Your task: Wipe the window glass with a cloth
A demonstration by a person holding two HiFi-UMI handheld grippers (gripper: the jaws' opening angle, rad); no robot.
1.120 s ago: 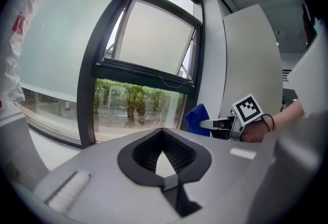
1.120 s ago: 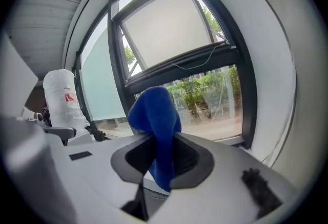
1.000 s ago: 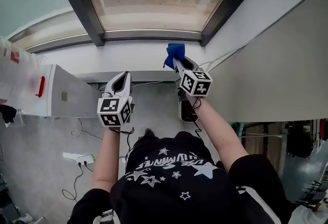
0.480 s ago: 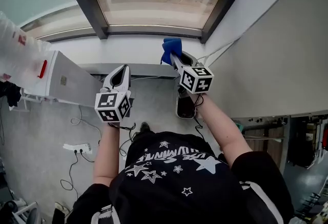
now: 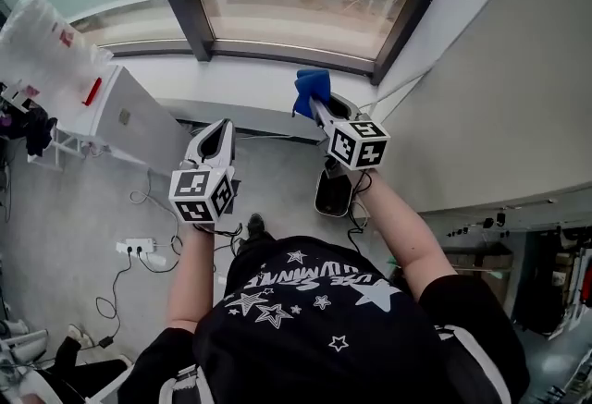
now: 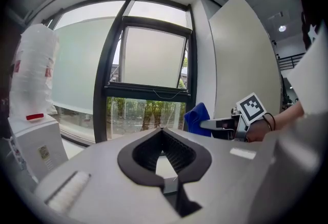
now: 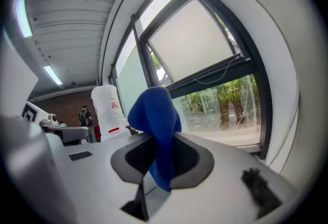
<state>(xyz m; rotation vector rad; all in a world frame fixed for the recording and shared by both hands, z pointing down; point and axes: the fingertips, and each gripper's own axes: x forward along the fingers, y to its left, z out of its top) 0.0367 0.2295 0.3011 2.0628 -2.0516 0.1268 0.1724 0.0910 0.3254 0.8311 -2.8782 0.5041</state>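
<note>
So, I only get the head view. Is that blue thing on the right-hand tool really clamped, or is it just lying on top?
Observer: Clamped. In the right gripper view, the blue cloth runs down between the jaws of the right gripper, which are closed on it.
Visitor: Is the other tool holding anything?
Observer: No. The left gripper view shows the left gripper with its jaws meeting at the tips and nothing between them.
Visitor: What's out past the left of my picture?
Observer: In the right gripper view, a person stands far off in front of a brick wall.
</note>
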